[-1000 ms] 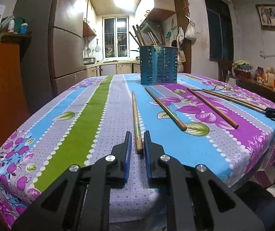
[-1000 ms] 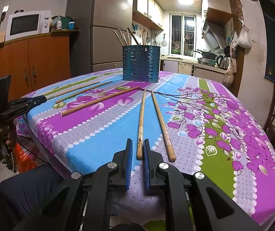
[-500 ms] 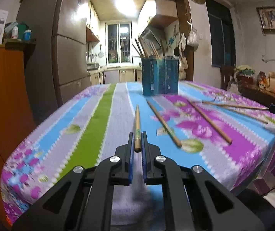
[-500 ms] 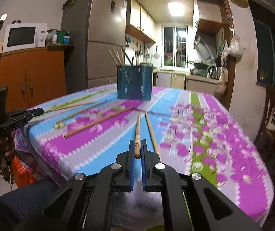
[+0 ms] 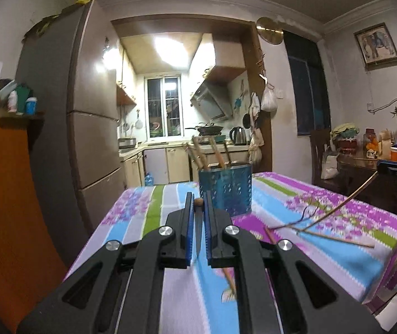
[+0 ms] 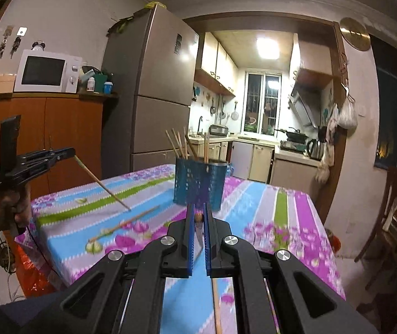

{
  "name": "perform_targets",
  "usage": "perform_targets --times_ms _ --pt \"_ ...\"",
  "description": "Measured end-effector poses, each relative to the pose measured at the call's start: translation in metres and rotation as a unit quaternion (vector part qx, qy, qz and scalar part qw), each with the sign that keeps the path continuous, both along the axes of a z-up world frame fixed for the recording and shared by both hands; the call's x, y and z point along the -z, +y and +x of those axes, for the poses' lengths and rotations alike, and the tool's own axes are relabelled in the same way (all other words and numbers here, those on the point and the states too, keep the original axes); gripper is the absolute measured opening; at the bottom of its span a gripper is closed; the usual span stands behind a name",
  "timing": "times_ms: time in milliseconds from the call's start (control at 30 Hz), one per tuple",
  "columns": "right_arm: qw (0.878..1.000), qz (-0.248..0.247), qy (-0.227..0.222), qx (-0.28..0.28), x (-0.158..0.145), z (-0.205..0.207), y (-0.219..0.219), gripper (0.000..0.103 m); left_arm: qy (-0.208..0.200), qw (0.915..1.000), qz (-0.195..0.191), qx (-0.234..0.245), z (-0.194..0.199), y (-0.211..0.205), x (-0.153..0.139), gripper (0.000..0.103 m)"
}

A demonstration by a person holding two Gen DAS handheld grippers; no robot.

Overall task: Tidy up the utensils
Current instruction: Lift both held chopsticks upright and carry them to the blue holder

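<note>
Chopstick [image 5: 198,202] clenched in each hand-held gripper [image 5: 197,232], shaft tilted; blue holder [image 5: 225,188] dead ahead, left nearer.

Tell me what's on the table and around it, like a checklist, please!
Surface: table covered by a striped, flowery cloth.
Job's things: blue holder with chopsticks standing in it; loose chopsticks lying on the cloth.
Clutter: nothing seen.
Grippers: left tongs shut on the left chopstick; right tongs shut on the right chopstick; both sticks slant down toward the cloth.
Cables: thin wire on the far wall.
Surroundings: fridge, microwave, kitchen behind.
</note>
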State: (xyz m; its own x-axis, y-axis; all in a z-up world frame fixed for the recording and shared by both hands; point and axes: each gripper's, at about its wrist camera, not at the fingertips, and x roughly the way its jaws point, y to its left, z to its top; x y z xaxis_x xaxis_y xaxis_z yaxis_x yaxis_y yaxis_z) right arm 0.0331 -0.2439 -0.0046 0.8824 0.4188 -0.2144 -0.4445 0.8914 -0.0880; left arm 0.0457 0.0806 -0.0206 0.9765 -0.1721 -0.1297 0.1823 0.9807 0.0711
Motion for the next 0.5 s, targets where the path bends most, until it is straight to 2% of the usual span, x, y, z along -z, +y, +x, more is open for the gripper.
perform_targets --times_ms 200,500 --pt "1.000 0.009 0.011 -0.009 -0.024 0.035 0.007 0.007 -0.001 0.9998 -0.008 0.018 0.030 -0.010 -0.023 0.005" --pt "0.999 0.032 0.028 -0.014 -0.060 0.077 0.015 0.007 -0.002 0.9996 -0.010 0.026 0.054 -0.019 -0.050 0.005"
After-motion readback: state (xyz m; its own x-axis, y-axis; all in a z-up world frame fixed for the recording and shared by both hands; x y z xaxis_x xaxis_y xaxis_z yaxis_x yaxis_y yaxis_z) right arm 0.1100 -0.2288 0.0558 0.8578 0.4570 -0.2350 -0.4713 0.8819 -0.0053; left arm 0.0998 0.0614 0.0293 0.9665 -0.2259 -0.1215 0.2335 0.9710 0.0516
